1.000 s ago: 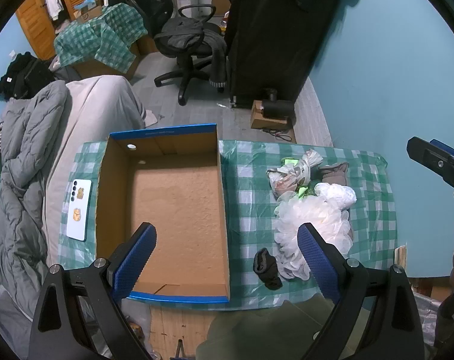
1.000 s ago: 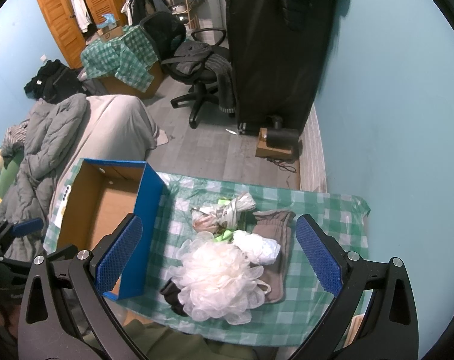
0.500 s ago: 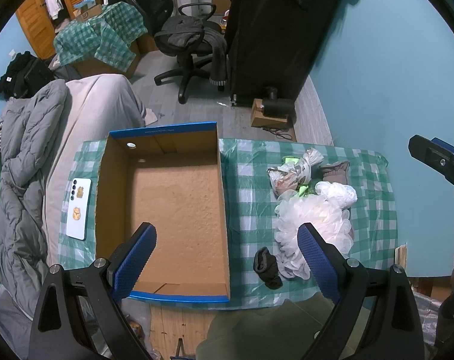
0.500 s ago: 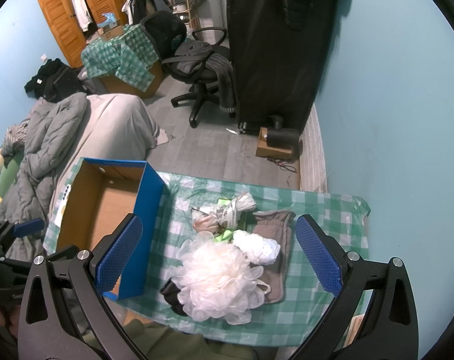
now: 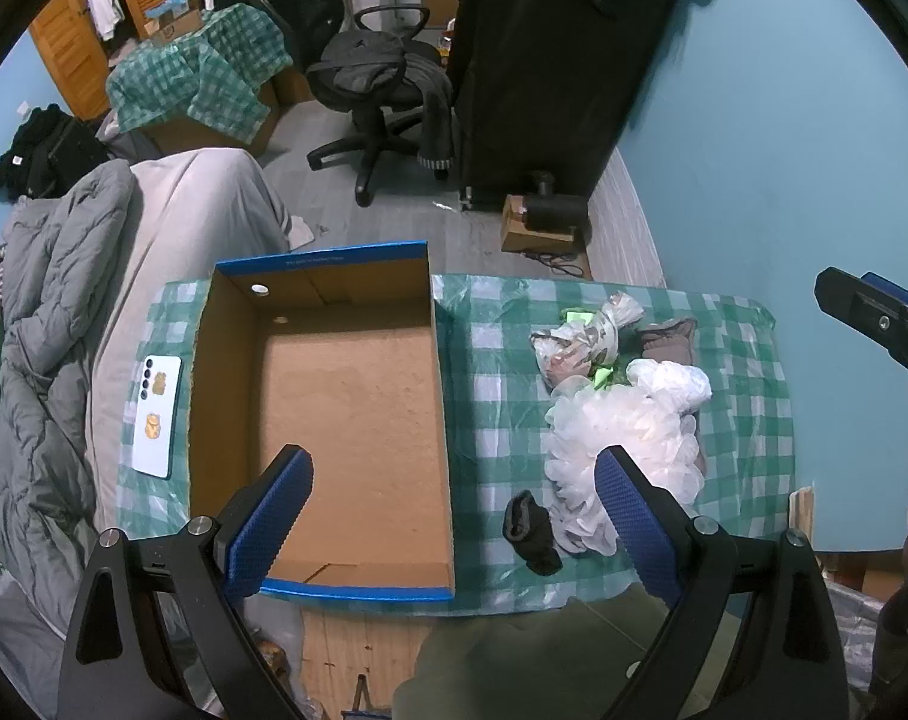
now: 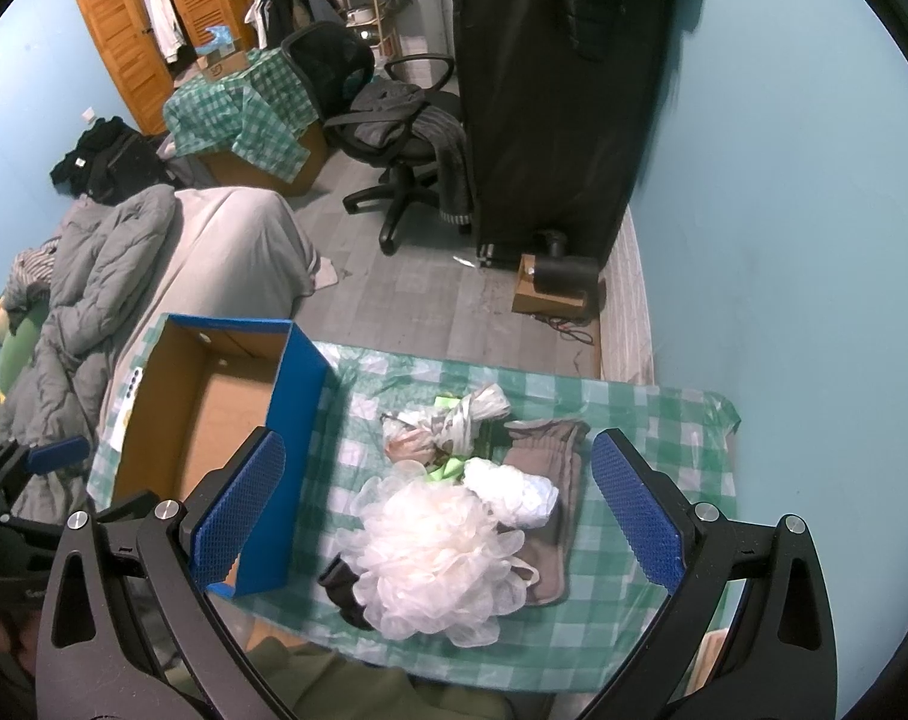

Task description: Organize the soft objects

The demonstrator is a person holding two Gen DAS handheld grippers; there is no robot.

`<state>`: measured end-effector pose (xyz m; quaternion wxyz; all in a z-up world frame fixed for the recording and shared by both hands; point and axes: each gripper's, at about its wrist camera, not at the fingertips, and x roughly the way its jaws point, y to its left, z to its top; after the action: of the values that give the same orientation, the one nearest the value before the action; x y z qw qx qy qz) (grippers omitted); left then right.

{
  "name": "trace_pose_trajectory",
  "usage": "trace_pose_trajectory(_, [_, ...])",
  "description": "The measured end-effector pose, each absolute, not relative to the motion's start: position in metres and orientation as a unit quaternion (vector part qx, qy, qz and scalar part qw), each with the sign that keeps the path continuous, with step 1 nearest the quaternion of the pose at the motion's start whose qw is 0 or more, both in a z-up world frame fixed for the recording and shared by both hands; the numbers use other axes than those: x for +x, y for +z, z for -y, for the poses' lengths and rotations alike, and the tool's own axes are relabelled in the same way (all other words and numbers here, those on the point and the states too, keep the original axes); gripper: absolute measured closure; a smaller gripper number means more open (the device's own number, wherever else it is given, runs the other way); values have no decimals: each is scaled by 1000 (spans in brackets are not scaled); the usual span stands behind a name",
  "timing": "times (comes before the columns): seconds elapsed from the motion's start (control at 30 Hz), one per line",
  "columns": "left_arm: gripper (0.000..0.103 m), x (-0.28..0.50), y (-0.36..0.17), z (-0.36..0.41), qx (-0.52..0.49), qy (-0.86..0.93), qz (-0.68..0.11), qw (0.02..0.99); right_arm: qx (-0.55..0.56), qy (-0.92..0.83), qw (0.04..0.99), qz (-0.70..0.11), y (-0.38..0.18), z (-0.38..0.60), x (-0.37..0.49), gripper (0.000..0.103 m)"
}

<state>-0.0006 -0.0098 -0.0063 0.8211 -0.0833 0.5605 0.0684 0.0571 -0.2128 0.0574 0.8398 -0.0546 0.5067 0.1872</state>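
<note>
Almost nothing has changed over the last second: both views match the earlier ones, so the work has not yet begun. The table (image 5: 490,360), covered in a green-and-white checked plastic cloth, carries the large open cardboard box with blue outer walls (image 5: 346,408) on its left half, and the box's brown floor is bare. Every soft thing remains in one heap on the right half, well apart from the box: the big white mesh bath pouf (image 6: 436,558) nearest the person, the flat grey-brown fabric piece (image 6: 553,480) under its right edge, a knotted patterned plastic bag (image 6: 448,429) at the far end, a crumpled white plastic ball (image 6: 514,489) between them, and a small dark sock (image 5: 529,531) just left of the pouf. The left tool (image 5: 454,516) hangs above the box's near edge, released and empty; the right tool (image 6: 439,513) hovers over the pouf, likewise spread wide, holding nothing. The pouf looks the likely first pick.
</note>
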Motion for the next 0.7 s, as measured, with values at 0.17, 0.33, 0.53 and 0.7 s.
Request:
trace_pose_trajectory(0.17, [7, -2, -8, 10, -83, 69, -561, 821, -55, 187, 840, -507, 57, 214, 56, 2])
trace_pose_trajectory(0.33, [7, -1, -7, 11, -83, 69, -561, 821, -55, 188, 839, -507, 57, 215, 56, 2])
trace_pose_trajectory(0.53, [7, -9, -12, 14, -84, 68, -563, 819, -55, 189, 838, -510, 54, 218, 55, 2])
trace_pose_trajectory(0.7, [7, -17, -22, 20, -94, 65, -570, 814, -57, 192, 834, -515, 45, 226, 61, 2])
